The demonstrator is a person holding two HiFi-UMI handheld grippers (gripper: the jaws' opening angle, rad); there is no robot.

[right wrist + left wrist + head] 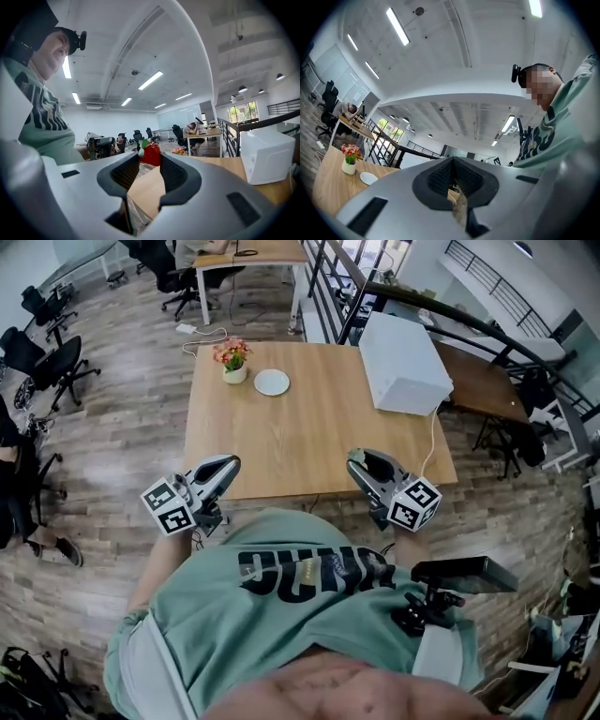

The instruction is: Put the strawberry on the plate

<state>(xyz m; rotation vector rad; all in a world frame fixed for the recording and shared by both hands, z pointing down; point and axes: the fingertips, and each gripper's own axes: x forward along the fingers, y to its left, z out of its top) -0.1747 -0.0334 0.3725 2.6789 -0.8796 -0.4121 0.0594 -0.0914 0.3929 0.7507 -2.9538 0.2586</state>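
Observation:
A red strawberry (151,153) with green leaves sits pinched between the tips of my right gripper (150,158), which is shut on it. In the head view that gripper (357,461) hovers over the front right edge of the wooden table (309,432), and the strawberry is hidden there. The small white plate (272,382) lies empty at the far left of the table, beside a flower pot, well away from both grippers. My left gripper (228,465) is at the front left edge, its jaws shut with nothing in them. The left gripper view shows the plate (369,177) far off to the left.
A pot of flowers (232,358) stands just left of the plate. A large white box (403,364) fills the table's far right, with a cable over the edge. Office chairs (47,357) stand on the floor at left; a railing (412,296) runs behind the table.

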